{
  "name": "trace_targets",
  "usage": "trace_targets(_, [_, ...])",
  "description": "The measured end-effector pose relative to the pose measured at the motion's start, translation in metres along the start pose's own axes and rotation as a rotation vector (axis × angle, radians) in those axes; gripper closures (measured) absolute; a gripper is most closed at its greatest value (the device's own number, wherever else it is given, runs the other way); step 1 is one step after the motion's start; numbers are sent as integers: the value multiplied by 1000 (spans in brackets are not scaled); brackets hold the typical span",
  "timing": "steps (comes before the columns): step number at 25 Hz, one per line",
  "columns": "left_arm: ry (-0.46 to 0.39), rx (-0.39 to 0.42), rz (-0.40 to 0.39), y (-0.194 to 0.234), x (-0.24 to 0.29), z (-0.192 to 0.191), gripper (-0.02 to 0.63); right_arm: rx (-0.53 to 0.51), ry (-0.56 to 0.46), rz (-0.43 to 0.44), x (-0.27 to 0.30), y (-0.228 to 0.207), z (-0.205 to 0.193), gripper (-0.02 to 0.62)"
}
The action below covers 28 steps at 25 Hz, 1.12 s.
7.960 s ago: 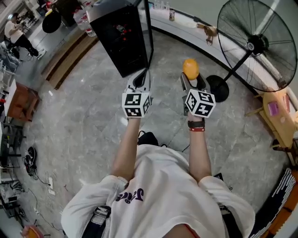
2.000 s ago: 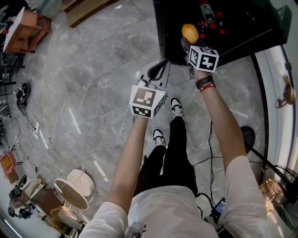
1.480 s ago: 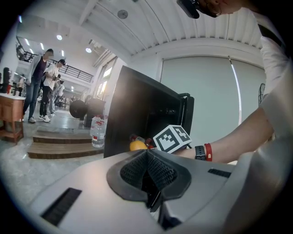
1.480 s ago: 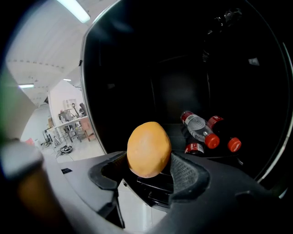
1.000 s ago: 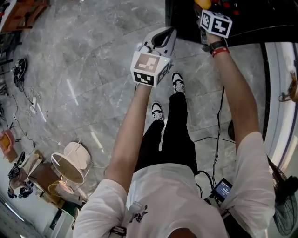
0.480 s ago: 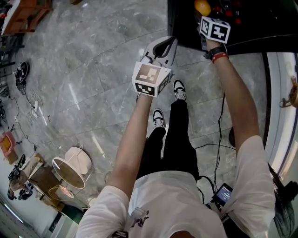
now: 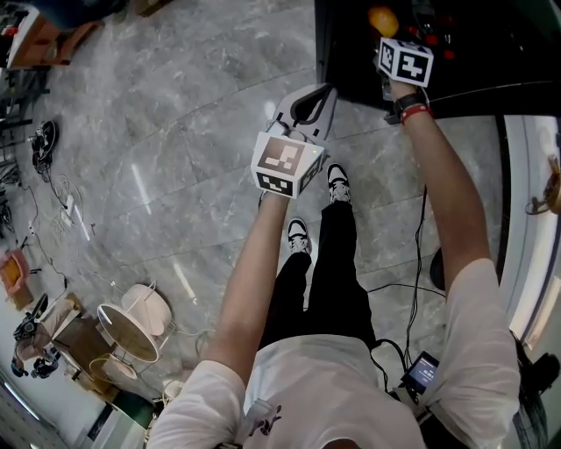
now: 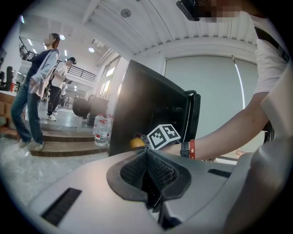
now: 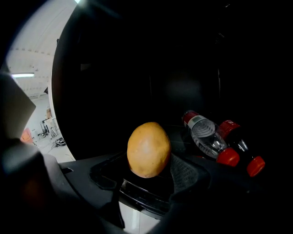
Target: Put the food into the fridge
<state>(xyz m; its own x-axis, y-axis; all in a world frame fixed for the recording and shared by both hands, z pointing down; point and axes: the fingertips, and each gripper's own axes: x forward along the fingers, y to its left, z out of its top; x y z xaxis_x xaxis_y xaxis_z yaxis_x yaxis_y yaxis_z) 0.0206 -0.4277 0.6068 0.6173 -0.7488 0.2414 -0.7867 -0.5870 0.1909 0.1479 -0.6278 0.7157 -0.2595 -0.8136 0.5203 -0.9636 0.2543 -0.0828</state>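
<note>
An orange-yellow fruit [image 9: 149, 149] sits between the jaws of my right gripper [image 9: 147, 170], which is shut on it. In the head view the fruit [image 7: 382, 19] and right gripper [image 7: 383, 32] are inside the dark opening of the black fridge [image 7: 473, 53]. Two red-capped bottles [image 9: 215, 140] lie inside, just right of the fruit. My left gripper [image 7: 305, 103] hangs outside the fridge over the floor, shut and holding nothing. In the left gripper view its pads [image 8: 137, 171] meet, and the fruit [image 8: 137, 143] shows ahead by the fridge [image 8: 146, 105].
The floor is grey marble [image 7: 175, 175]. Cables and clutter [image 7: 44, 175] lie at the left, a round white object [image 7: 136, 320] at lower left. Water bottles [image 8: 101, 130] stand by steps beside the fridge. Two people [image 8: 41, 87] stand far off to the left.
My right gripper has carried the fruit a little further along in the fridge opening and slightly down. The left gripper has stayed about where it was, still shut.
</note>
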Motion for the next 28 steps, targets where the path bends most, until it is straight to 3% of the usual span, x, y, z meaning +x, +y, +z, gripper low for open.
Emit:
trace_targets(6, [17, 20, 10, 1, 1, -3, 588, 42, 2, -12, 12, -16, 7, 288])
trace_targets(18, [24, 20, 24, 5, -3, -3, 588, -70, 21, 20, 28, -7, 10, 290])
trace_targets(22, [27, 20, 20, 7, -4, -5, 588, -67, 12, 23, 30, -5, 11, 199])
trace_targets(28, [25, 13, 24, 10, -14, 4, 588, -50, -23, 3, 8, -6, 23, 179])
